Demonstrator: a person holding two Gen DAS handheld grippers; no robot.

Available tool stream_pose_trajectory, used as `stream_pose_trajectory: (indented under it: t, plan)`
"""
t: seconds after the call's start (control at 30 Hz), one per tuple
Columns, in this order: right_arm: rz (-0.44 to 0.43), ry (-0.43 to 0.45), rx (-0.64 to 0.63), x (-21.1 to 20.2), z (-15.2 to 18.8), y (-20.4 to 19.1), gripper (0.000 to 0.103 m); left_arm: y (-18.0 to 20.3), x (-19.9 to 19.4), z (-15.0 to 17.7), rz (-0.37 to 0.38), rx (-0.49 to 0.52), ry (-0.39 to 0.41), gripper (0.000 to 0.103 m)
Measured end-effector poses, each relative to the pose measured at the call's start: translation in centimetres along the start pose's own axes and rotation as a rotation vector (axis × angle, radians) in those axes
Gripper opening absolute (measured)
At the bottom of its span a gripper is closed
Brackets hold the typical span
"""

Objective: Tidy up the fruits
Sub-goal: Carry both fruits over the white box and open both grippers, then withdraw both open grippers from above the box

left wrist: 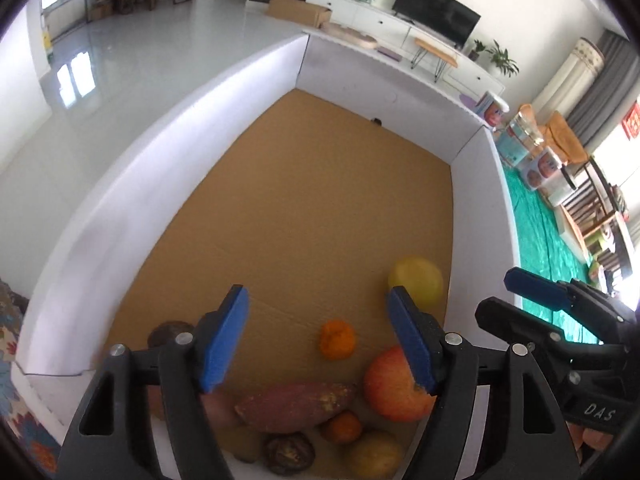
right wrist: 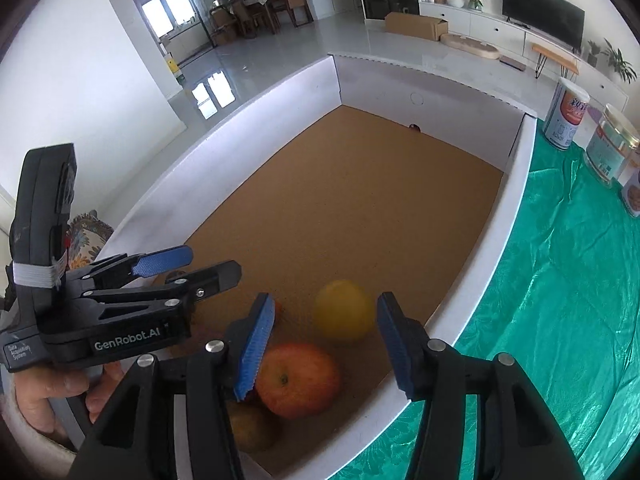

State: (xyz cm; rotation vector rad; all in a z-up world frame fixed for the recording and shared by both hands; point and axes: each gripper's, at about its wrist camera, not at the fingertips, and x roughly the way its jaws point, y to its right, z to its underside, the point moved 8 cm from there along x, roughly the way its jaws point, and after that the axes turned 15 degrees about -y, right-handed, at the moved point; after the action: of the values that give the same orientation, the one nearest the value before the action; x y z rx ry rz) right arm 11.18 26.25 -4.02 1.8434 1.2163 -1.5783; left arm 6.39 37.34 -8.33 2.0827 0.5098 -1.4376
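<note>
A white-walled box (left wrist: 160, 200) with a brown cardboard floor holds fruit at its near end. A yellow fruit (left wrist: 416, 280), a tangerine (left wrist: 337, 339), a red apple (left wrist: 394, 384), a sweet potato (left wrist: 296, 404), a smaller orange (left wrist: 342, 426) and several brown ones lie there. My left gripper (left wrist: 317, 294) hovers over them, open, with nothing between its blue pads. My right gripper (right wrist: 325, 299) stands open above the apple (right wrist: 298, 380) and the yellow fruit (right wrist: 344, 314), holding nothing. In the right wrist view the left gripper (right wrist: 212, 262) is at the left, held by a hand (right wrist: 40, 396).
The far part of the box floor (right wrist: 360, 184) is bare apart from a small dark object (right wrist: 415, 127) by the back wall. A green cloth (right wrist: 560, 320) lies right of the box, with cans (right wrist: 566, 120) and jars (right wrist: 612, 148) standing on it.
</note>
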Motion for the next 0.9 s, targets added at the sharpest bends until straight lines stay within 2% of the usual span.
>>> stream_pose_trajectory:
  t: [0.07,0.13,0.23,0.3,0.37,0.43,0.5,0.6,0.73,0.9]
  plan:
    - [-0.006,0.03,0.013,-1.6,0.4,0.1,0.069,0.4,-2.6,0.2,-0.06,0.034,0.086,0.086]
    - [0.001,0.06,0.024,-3.4,1.3,-0.1,0.088,0.8,-5.6,0.7,-0.146,0.073,0.199,0.098]
    - [-0.01,0.102,0.048,-6.1,3.1,-0.5,0.097,1.8,-9.7,2.0,-0.304,0.121,0.36,0.102]
    - [-0.023,0.113,0.081,-7.2,4.4,-0.6,0.103,2.1,-11.2,3.2,-0.392,0.121,0.411,0.102]
    - [-0.011,0.109,0.107,-7.4,5.6,-0.8,0.103,1.9,-11.1,4.4,-0.395,0.1,0.371,0.102]
    - [0.005,0.083,0.137,-6.8,7.0,-1.0,0.103,1.3,-10.2,5.3,-0.361,0.086,0.289,0.102]
    - [-0.012,0.045,0.163,-6.0,8.0,-1.6,0.103,0.5,-9.1,5.9,-0.369,0.076,0.204,0.102]
    - [-0.034,0.012,0.179,-5.2,8.9,-3.1,0.103,-1.1,-8.1,6.4,-0.393,0.043,0.133,0.102]
    - [0.034,-0.003,0.143,-5.0,9.0,-4.6,0.103,-2.1,-9.1,6.6,-0.311,0.013,0.139,0.102]
    - [0.095,-0.016,0.097,-4.8,8.3,-5.5,0.103,-3.3,-9.8,6.6,-0.353,-0.004,0.148,0.102]
